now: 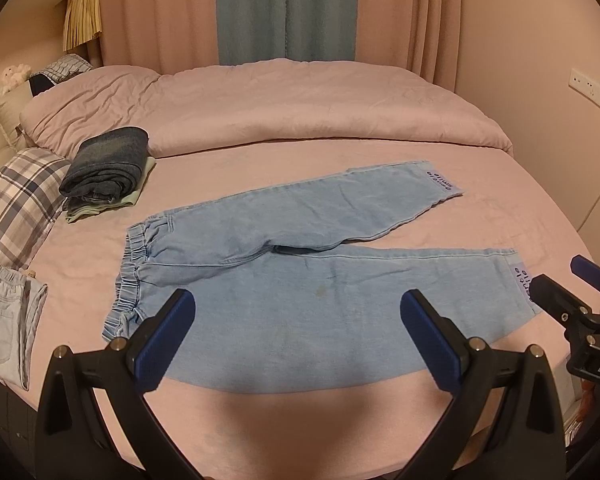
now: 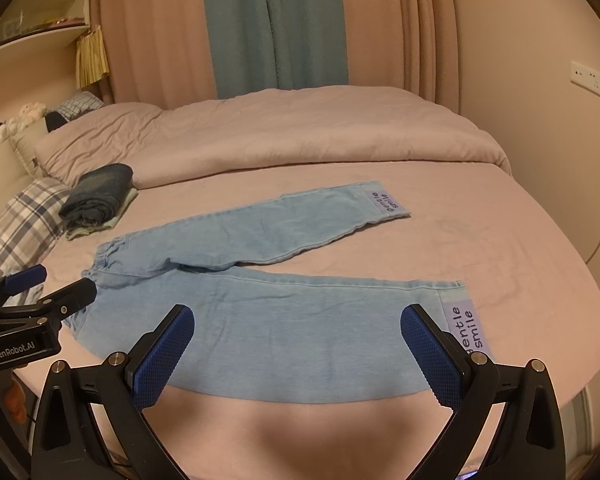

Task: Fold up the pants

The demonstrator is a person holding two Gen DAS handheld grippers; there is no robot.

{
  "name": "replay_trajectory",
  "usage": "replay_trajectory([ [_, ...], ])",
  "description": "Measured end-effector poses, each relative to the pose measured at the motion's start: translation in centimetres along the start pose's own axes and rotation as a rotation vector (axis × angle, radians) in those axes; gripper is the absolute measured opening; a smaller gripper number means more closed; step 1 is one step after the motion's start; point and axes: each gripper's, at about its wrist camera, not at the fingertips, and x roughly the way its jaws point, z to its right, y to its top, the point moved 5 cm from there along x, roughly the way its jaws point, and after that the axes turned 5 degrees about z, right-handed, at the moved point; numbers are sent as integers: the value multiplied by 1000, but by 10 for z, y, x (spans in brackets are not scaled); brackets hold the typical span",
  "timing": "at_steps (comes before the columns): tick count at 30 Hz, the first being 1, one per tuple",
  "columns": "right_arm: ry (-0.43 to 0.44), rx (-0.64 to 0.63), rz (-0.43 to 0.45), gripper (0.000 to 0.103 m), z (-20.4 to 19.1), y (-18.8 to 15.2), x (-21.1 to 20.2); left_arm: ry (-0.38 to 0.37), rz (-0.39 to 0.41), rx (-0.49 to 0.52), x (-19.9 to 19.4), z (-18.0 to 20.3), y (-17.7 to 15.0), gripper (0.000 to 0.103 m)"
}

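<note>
Light blue denim pants (image 1: 300, 280) lie flat on the pink bed, waistband to the left, legs spread in a V toward the right, with "gentle smile" patches at the cuffs. They also show in the right wrist view (image 2: 280, 312). My left gripper (image 1: 298, 316) is open and empty, above the near leg close to the waistband. My right gripper (image 2: 298, 328) is open and empty, above the near leg close to its cuff. The right gripper shows at the right edge of the left wrist view (image 1: 572, 292). The left gripper shows at the left edge of the right wrist view (image 2: 44, 288).
A stack of folded dark clothes (image 1: 106, 172) sits at the back left by a plaid pillow (image 1: 16, 208). Another pair of light jeans (image 1: 8, 320) lies at the left bed edge. A rolled pink duvet (image 1: 300, 108) lies across the far side. The bed edge is near me.
</note>
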Motion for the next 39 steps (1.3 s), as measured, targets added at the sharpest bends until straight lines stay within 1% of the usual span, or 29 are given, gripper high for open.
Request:
replay_trajectory([
  [39, 7, -5, -9, 103, -3, -1, 4, -6, -15, 2, 2, 1, -2, 103],
])
